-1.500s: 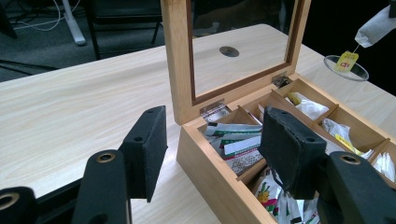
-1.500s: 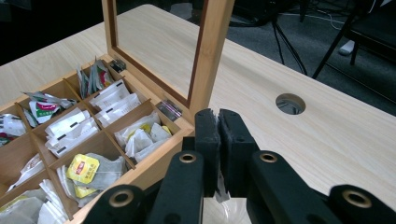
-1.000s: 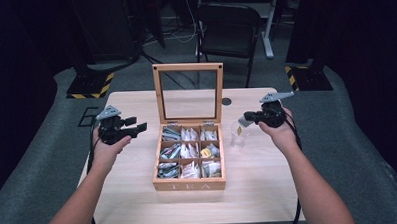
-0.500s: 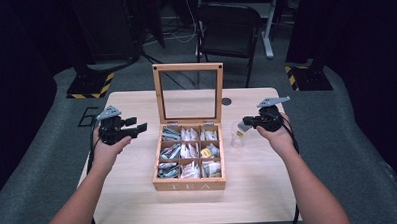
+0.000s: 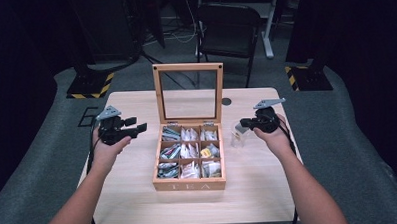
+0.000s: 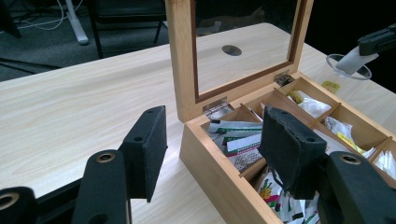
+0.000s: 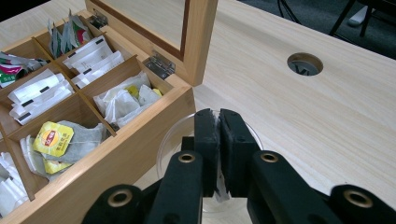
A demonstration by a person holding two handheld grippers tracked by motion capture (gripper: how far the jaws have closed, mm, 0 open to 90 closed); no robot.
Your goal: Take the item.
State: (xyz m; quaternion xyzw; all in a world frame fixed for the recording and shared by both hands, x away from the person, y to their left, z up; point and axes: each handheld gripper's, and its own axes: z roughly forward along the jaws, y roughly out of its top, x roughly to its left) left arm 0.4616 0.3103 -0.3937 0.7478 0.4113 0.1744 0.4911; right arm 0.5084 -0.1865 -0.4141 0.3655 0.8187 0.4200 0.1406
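High view, box: a wooden tea box sits mid-table, glass lid standing upright, nine compartments of tea bags.
High view, left gripper: held level, well apart from the box's left side, jaws parted, nothing between them.
High view, right gripper: just right of the box, above a clear glass cup; a pale tea bag hangs at its tips over the cup.
Left gripper view, left gripper: jaws about half open and empty; the box's near corner lies between and beyond them.
Left gripper view, far side: the right gripper holds the white bag over the cup rim.
Right gripper view, right gripper: jaws pressed together on a thin white bag edge, directly above the cup, which touches the box wall.
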